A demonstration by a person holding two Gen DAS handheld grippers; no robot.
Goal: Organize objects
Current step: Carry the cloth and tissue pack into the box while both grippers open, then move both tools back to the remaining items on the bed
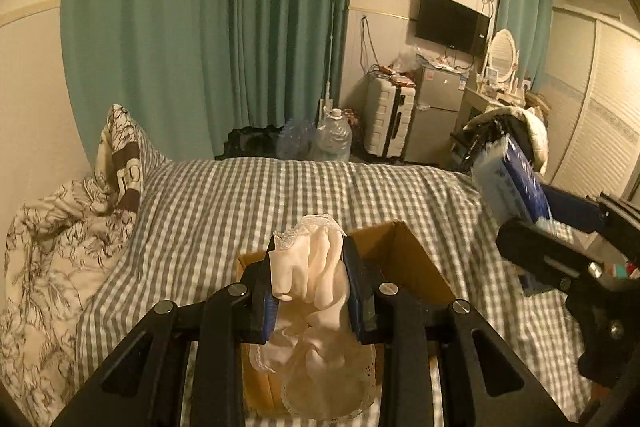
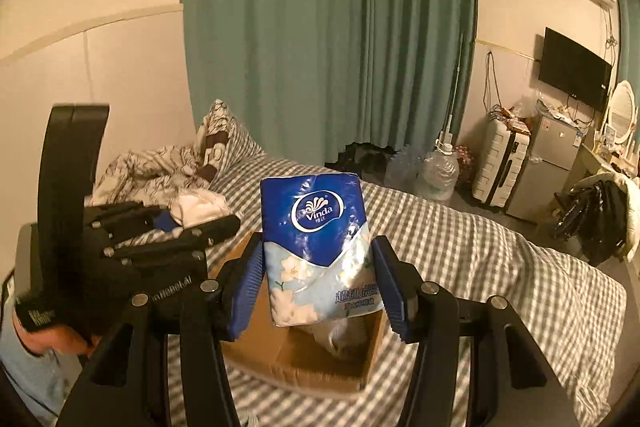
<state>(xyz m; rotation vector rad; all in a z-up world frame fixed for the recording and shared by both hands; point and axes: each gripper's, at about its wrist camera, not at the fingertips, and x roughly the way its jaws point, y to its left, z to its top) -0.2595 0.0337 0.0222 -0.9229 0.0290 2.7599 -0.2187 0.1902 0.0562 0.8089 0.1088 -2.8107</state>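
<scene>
Left wrist view: left tool clamped on one cream lace cloth, centre frame, hanging over one open cardboard box on the checked bed. Right tool at right edge grips the tissue pack.

Right wrist view: right tool pinches one blue Vinda tissue pack at centre, above the box. Green curtain behind.
</scene>
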